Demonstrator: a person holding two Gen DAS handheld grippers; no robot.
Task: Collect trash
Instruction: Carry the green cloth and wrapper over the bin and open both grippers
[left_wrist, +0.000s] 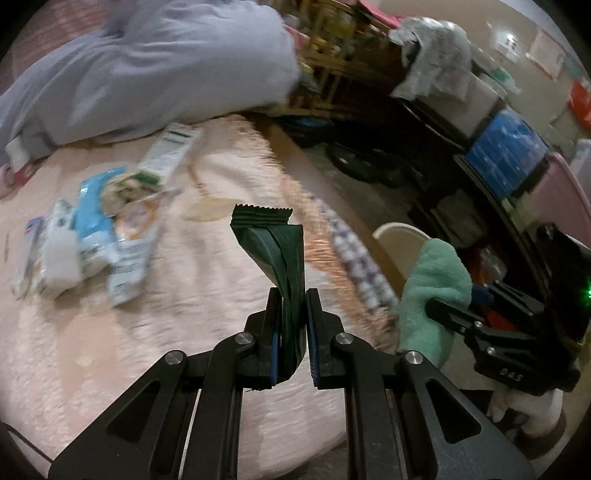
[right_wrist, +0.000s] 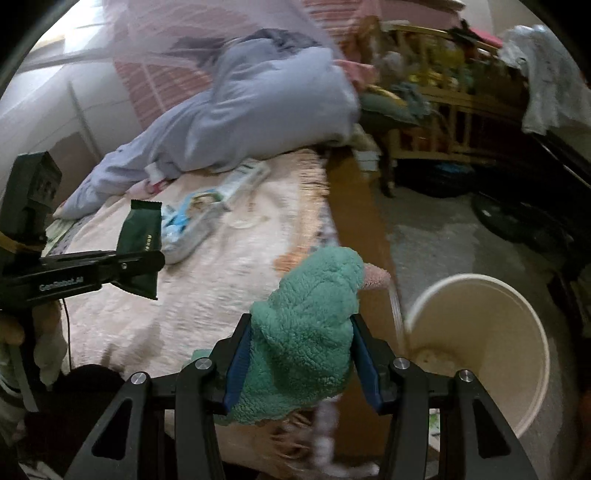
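While the dark green wrapper sticks up over the bed, the left hand-held gripper is clenched tight on its lower end. The wrapper's zigzag top edge points away from the camera, and it is bent and twisted in the middle. From the right wrist view, the same wrapper hangs in that gripper at the left side, above the blanket.

The right hand-held gripper is grasping a fluffy teal cloth between its blue pads. The cloth bulges out over the top of the fingers. Just beside it, to the right and lower down, stands a cream bin on the floor, with a little bit of stuff at its bottom.

More trash lies on the bed farther back: blue and white packs and a long white box, all close together. Behind them is a big pile of grey-blue bedding. Past the bed edge there is a wooden rack full of things, blurry and hard to make out.
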